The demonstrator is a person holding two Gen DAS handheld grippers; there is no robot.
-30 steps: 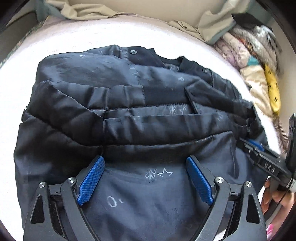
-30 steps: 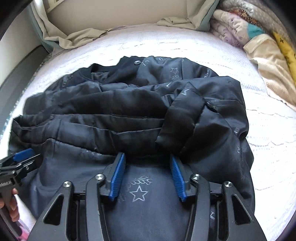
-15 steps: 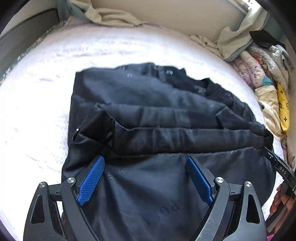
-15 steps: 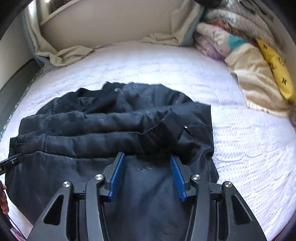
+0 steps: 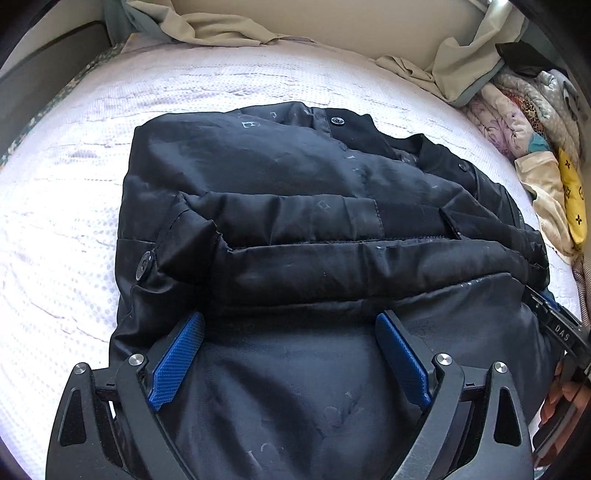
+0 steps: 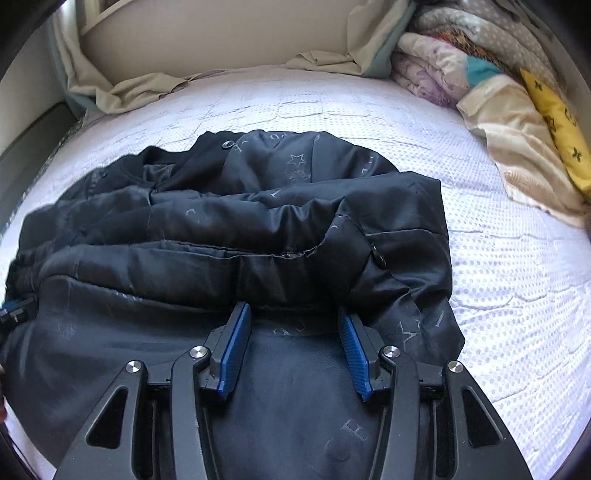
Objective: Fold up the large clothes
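The blue-padded fingers (image 5: 177, 360) of the left gripper (image 5: 290, 354) stand wide apart over the near part of the jacket (image 5: 314, 221), with dark lining cloth bulging up between them; whether the pads press on it cannot be told. The right gripper (image 6: 293, 345) has its fingers (image 6: 234, 347) set closer together but still apart, cloth lying between them too, and no pinch is plain to see. In the left wrist view the right gripper shows at the right edge, with fingertips of the person's hand (image 5: 554, 402) below it. In the right wrist view the blue tip of the left gripper peeks in at the left edge beside the jacket.

The jacket is black, padded and shiny, with faint printed stars and letters. It lies bunched on the bed (image 6: 498, 295), roughly in the middle of the mattress, its lower part drawn toward the cameras and heaped in long horizontal folds. A sleeve cuff with a dark button (image 5: 144, 266) sits at its left side; a collar with a snap (image 5: 336, 120) lies at the far edge.

The mattress cover is white and dotted. Crumpled beige sheets (image 5: 221, 31) lie along the far edge. A heap of folded blankets (image 6: 461, 70) and a yellow patterned cushion (image 6: 557, 118) sit at the right.
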